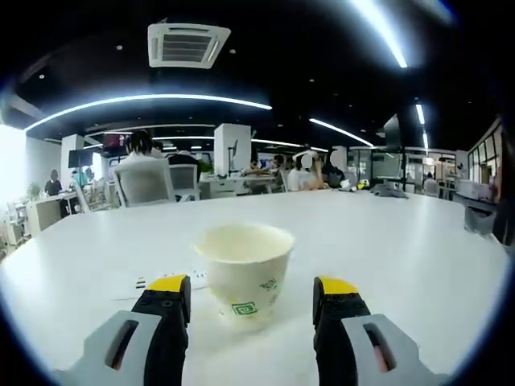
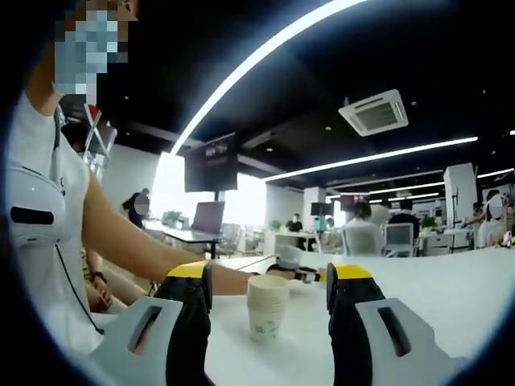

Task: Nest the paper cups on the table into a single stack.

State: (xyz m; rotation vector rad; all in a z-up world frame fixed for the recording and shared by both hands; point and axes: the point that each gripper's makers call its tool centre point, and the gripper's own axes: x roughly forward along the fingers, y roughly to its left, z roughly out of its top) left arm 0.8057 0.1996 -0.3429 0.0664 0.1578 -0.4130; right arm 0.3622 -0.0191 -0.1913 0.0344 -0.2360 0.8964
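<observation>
In the left gripper view I see the left gripper with its jaws spread wide apart, one yellow-tipped finger on each side of a single paper cup. The cup stands upright on the white table, mouth open to the top, between the jaws and not touched by either. Far across the table, people sit at desks.

In the right gripper view I find the right gripper with its jaws apart too. Beyond them, a stack of nested cups stands upright on the table, framed between the two tips. On the left, a person in a white shirt reaches an arm toward the stack.
</observation>
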